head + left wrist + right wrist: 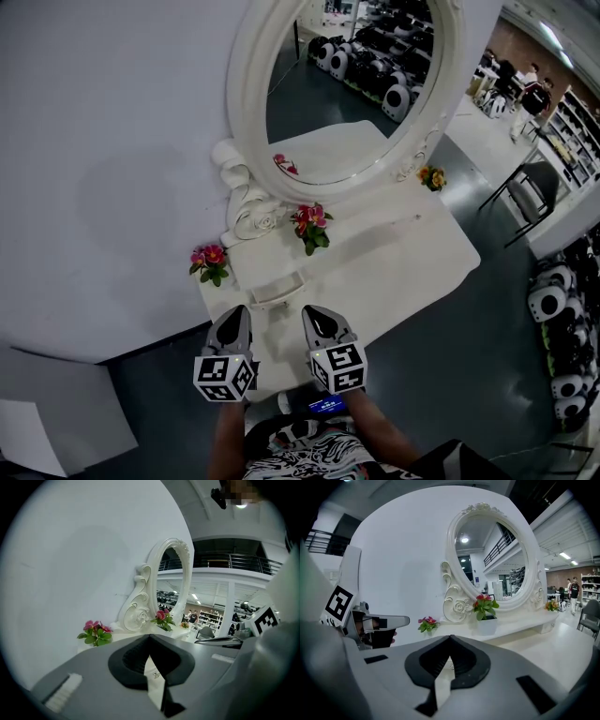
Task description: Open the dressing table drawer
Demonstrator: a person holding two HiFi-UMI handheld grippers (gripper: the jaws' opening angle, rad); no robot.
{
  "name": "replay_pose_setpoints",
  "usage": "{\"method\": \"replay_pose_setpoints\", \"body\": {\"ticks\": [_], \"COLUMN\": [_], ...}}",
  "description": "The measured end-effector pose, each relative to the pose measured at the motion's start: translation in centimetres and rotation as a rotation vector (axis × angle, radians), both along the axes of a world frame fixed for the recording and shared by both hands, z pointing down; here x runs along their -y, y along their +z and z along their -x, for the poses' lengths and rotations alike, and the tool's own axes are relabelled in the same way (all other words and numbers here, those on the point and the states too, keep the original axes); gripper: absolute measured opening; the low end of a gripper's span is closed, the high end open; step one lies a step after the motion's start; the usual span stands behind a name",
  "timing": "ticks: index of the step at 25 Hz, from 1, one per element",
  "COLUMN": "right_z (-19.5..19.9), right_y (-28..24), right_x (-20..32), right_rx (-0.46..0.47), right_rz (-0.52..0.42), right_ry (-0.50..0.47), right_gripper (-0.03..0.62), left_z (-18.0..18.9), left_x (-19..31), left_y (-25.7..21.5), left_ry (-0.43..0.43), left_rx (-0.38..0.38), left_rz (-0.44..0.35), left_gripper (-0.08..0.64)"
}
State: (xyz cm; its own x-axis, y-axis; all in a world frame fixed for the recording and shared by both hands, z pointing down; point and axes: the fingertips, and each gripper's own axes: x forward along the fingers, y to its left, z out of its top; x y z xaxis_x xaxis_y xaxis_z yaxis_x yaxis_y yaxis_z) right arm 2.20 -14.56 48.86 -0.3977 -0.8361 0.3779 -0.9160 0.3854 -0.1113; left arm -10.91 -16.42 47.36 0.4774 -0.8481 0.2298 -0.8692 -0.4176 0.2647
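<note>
The white dressing table (412, 248) stands against the wall under an oval mirror (356, 84). Its small drawer (277, 290) sits in the low shelf below the mirror's scrolled foot. Both grippers hover side by side just in front of it. My left gripper (236, 313) is shut and empty, and so is my right gripper (315, 313). In the left gripper view the jaws (149, 636) meet at their tips, with the drawer's white front and small knob (155, 673) showing behind them. In the right gripper view the jaws (450, 636) also meet, with nothing between them.
Pink flower pots (209, 261) (310, 225) and a small orange one (432, 176) stand on the shelf. A dark chair (530, 192) and white machines (553, 309) stand on the floor at the right. People (525, 89) are far behind.
</note>
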Motion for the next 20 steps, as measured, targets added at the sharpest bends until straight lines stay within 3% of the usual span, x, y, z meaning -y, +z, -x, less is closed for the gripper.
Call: {"method": "replay_pose_setpoints", "body": {"ticks": [20], "right_z": [-1.1], "right_y": [-0.1], "right_x": [0.0], "right_rx": [0.015], "right_rz": [-0.001], "right_ry": [0.002], "right_gripper": [0.002], "left_z": [-1.2], "left_x": [0.0], "left_y": [0.2], "left_ry": [0.008], "left_rx": [0.005], "left_rz": [0.007], "left_gripper": [0.002]}}
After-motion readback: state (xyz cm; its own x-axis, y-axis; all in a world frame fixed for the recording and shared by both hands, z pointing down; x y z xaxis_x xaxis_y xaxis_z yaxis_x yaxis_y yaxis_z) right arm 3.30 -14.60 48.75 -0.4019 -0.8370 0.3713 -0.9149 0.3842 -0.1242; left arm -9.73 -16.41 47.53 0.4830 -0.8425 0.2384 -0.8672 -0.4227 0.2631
